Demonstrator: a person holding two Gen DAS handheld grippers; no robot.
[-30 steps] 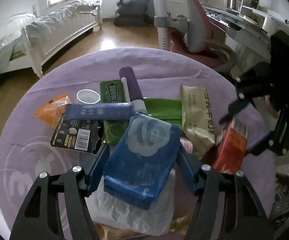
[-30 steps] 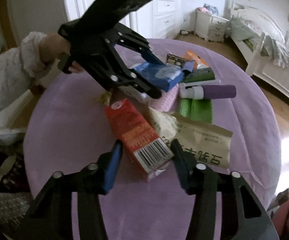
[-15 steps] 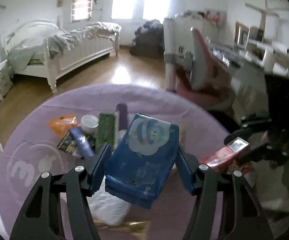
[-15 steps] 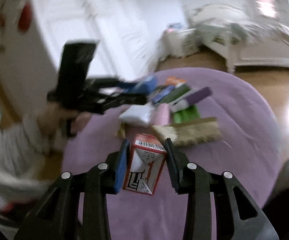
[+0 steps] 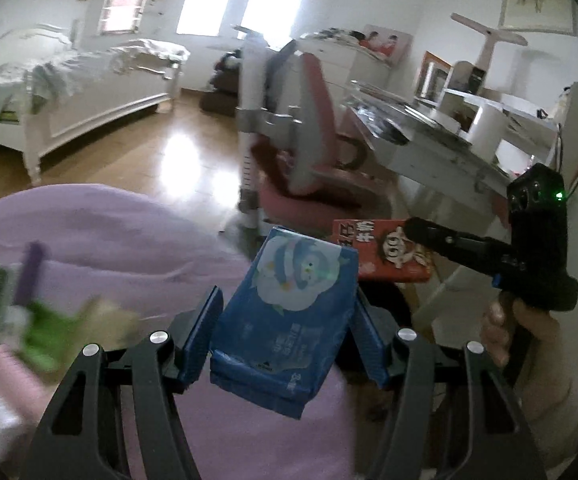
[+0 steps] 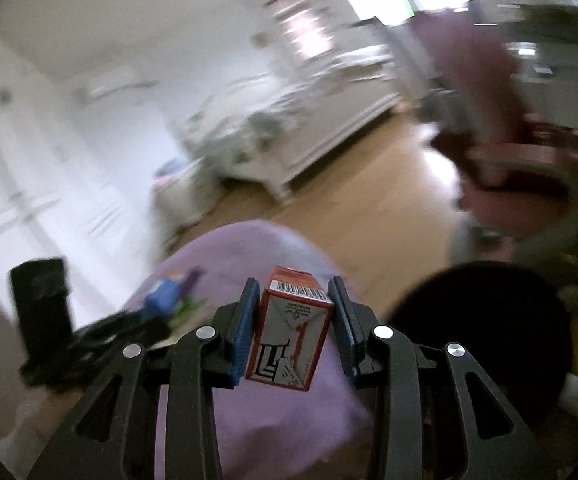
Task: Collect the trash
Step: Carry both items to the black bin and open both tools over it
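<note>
both grippers, left gripper (image 5: 285, 332) and right gripper (image 6: 293, 332), have lifted, gripping blue pack (image 5: 285, 320) and red carton (image 6: 291, 336).

Left gripper (image 5: 285, 332): black slotted frames, silver screws, blue ribbed pads (image 5: 203, 336). Right gripper (image 6: 293, 332): same build; seen from left wrist camera, black handle body with green LED. Right hand (image 5: 529, 336): bare skin, pale fuzzy sleeve

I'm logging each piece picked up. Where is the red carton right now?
The red carton sits between the right gripper fingers, lifted above the purple table; in the left wrist view it appears right of the blue pack.
</note>
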